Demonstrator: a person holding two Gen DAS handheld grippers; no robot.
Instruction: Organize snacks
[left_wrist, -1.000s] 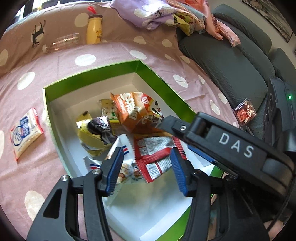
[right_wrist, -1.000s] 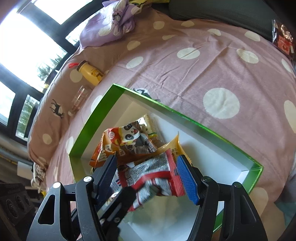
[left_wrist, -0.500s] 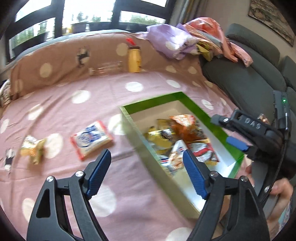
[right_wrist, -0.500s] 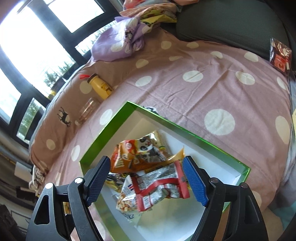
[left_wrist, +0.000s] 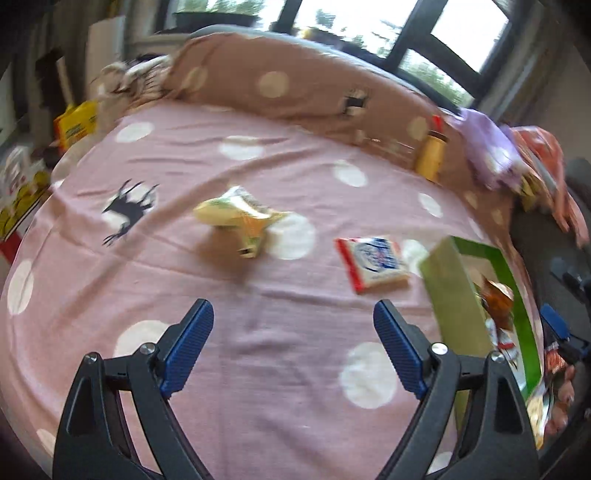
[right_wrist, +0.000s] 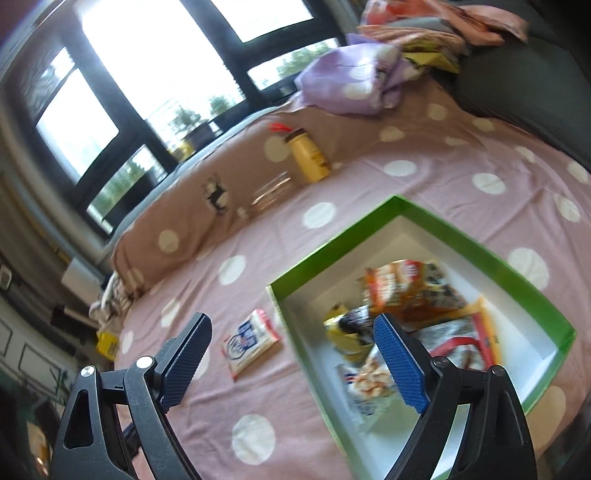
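A green box with a white inside (right_wrist: 517, 277) sits on the pink dotted cloth and holds several snack packets, among them an orange one (right_wrist: 402, 291) and a red and white one (right_wrist: 469, 347). The box also shows at the right of the left wrist view (left_wrist: 448, 295). A white and blue packet (left_wrist: 373, 264) lies on the cloth left of the box; it shows in the right wrist view too (right_wrist: 249, 341). A yellow-green packet (left_wrist: 236, 216) lies further left. My left gripper (left_wrist: 293, 350) is open and empty above the cloth. My right gripper (right_wrist: 291, 363) is open and empty above the box's left wall.
A yellow bottle (right_wrist: 308, 158) and a clear glass (right_wrist: 271, 192) lie at the far edge of the cloth. Purple and orange fabrics (right_wrist: 354, 79) are piled on the dark sofa (right_wrist: 517, 74). Yellow boxes (left_wrist: 74, 123) stand at the far left.
My left gripper swung left, away from the box, out over the cloth with the loose packets. My right gripper let go of the red and white packet, opened, and drew up and left.
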